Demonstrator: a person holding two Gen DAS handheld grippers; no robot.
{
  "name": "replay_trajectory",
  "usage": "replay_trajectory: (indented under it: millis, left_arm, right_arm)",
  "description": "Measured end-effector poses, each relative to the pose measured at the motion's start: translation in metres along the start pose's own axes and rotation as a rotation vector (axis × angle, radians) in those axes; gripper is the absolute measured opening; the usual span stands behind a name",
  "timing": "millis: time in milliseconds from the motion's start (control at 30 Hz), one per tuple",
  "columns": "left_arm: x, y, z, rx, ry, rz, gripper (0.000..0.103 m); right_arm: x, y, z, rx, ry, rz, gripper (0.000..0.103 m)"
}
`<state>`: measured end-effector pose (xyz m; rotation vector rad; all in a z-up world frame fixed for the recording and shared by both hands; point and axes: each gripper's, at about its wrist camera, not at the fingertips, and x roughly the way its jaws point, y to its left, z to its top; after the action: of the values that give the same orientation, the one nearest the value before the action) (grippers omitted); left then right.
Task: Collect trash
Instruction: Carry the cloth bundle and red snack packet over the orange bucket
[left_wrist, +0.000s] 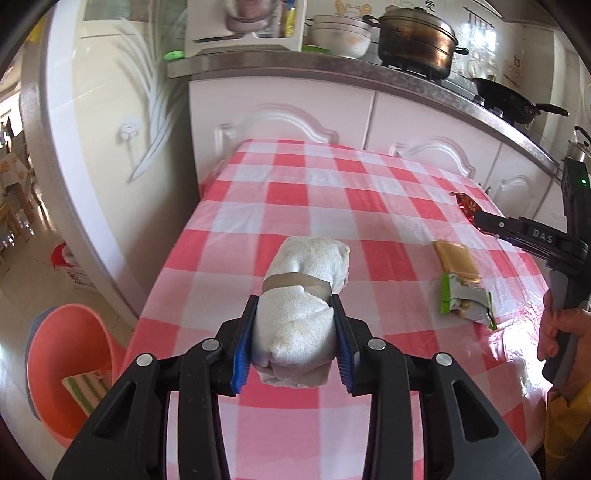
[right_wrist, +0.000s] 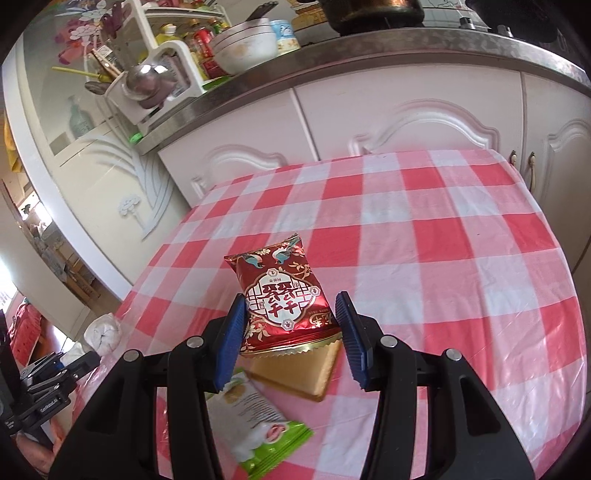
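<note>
Your left gripper (left_wrist: 297, 332) clamps the rolled towel (left_wrist: 301, 295); your right gripper (right_wrist: 291, 332) straddles the red snack packet (right_wrist: 282, 295), possibly not pinching yet, green wrapper (right_wrist: 258, 424) beside.

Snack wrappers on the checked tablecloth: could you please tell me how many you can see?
2. The red wrapper sits between the open right gripper fingers. The green-and-white wrapper lies nearer, beside a tan wafer. Others may be hidden.

Right gripper (right_wrist: 291, 339) jaws straddle a red snack packet (right_wrist: 282, 295), gaps visible.
</note>
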<state>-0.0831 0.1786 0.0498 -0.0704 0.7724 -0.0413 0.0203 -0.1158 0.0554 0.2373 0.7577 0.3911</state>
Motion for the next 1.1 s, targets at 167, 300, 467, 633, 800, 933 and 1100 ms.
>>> replay_trajectory:
  millis: [167,300,467,633,800,933,1100]
  left_arm:
    - [-0.004,0.015,-0.006,-0.021,-0.001,0.016,0.039]
    - [-0.008,0.028,-0.012,-0.042,-0.002,0.033,0.039]
    - [-0.014,0.046,-0.018,-0.065,-0.012,0.053,0.039]
    - [-0.020,0.065,-0.026,-0.095,-0.012,0.068,0.039]
    - [-0.025,0.088,-0.037,-0.134,-0.006,0.085,0.039]
    - [-0.026,0.105,-0.045,-0.168,0.002,0.094,0.039]
    - [-0.029,0.122,-0.052,-0.201,0.002,0.103,0.039]
  right_arm:
    - [-0.001,0.020,-0.009,-0.025,0.011,0.011,0.050]
    - [-0.001,0.035,-0.016,-0.044,0.020,0.017,0.050]
    - [-0.003,0.056,-0.029,-0.077,0.034,0.022,0.050]
    - [-0.001,0.076,-0.045,-0.112,0.068,0.024,0.050]
    - [0.001,0.091,-0.057,-0.139,0.096,0.026,0.050]
    - [0.001,0.103,-0.062,-0.156,0.112,0.030,0.050]
    - [0.005,0.122,-0.068,-0.183,0.132,0.043,0.050]
